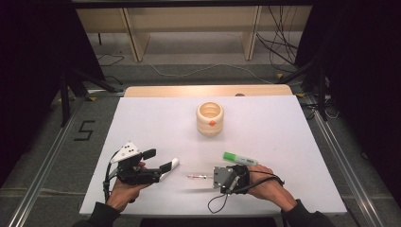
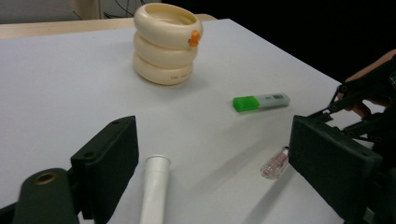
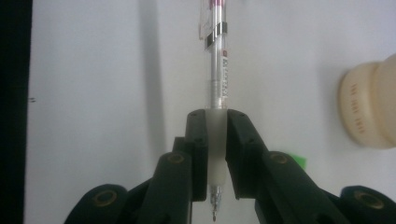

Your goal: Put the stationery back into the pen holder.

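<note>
My right gripper [image 3: 217,128] is shut on a clear pen with pink ink [image 3: 218,70], pinching its frosted grip so the barrel points away from the jaws. From above, this pen [image 1: 197,177] sticks out leftward from the right gripper [image 1: 215,178] and casts a shadow on the white table. My left gripper [image 1: 158,161] is open at the front left. A white capped marker [image 2: 154,191] lies on the table between its wide-apart jaws, touching neither. The pen's clear end [image 2: 275,164] peeks out beside the left gripper's [image 2: 212,130] right jaw.
A cream holder of stacked rings [image 1: 210,118] with an orange tab stands upright mid-table. A green-capped highlighter [image 1: 240,158] lies just beyond my right hand. The white table top [image 1: 142,123] ends at a wooden strip at the back; cables and shelf legs lie past it.
</note>
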A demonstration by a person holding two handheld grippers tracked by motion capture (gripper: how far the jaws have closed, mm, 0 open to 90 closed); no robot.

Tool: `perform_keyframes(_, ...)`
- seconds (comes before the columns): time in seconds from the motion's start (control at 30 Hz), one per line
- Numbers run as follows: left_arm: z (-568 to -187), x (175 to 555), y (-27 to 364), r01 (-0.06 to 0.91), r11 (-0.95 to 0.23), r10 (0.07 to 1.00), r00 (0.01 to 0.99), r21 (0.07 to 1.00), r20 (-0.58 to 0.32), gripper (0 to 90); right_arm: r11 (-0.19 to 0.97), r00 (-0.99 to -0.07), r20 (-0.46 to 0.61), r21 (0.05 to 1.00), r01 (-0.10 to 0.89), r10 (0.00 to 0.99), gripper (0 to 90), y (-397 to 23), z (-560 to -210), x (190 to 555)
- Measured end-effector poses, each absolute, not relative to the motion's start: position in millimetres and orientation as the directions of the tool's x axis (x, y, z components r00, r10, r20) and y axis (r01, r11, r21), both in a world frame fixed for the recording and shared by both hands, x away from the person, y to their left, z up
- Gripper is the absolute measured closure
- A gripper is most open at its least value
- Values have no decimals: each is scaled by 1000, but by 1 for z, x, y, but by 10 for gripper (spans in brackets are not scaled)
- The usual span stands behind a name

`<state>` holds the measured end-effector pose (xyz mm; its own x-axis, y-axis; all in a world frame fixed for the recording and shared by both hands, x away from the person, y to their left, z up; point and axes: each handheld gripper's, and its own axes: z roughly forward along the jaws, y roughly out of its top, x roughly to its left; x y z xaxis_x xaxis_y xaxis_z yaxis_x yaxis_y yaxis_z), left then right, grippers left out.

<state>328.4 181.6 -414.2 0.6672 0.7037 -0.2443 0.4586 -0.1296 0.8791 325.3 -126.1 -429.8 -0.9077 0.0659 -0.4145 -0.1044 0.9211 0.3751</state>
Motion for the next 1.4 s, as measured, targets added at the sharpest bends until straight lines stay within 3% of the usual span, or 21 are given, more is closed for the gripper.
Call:
perform_keyframes(0.37, -386, 350, 153, 479, -261, 647, 731, 838, -216, 162, 918, -742, -669, 274, -286, -32, 802, -122, -432, 312)
perform_keyframes(0.63, -376, 359, 135, 477, -397, 605, 779, 784, -168, 184, 913, -610, -788, 182, -364, -86, 803, -120, -435, 305)
perform_keyframes(1.03, -378, 364, 105, 459, -558, 522, 842, 692, -137, 248, 885, -424, -879, 5, -465, -217, 802, -115, -445, 299)
perform_keyframes(1.4, -391, 368, 78, 412, -689, 437, 892, 596, -111, 340, 849, -297, -899, -137, -510, -323, 802, -112, -454, 293)
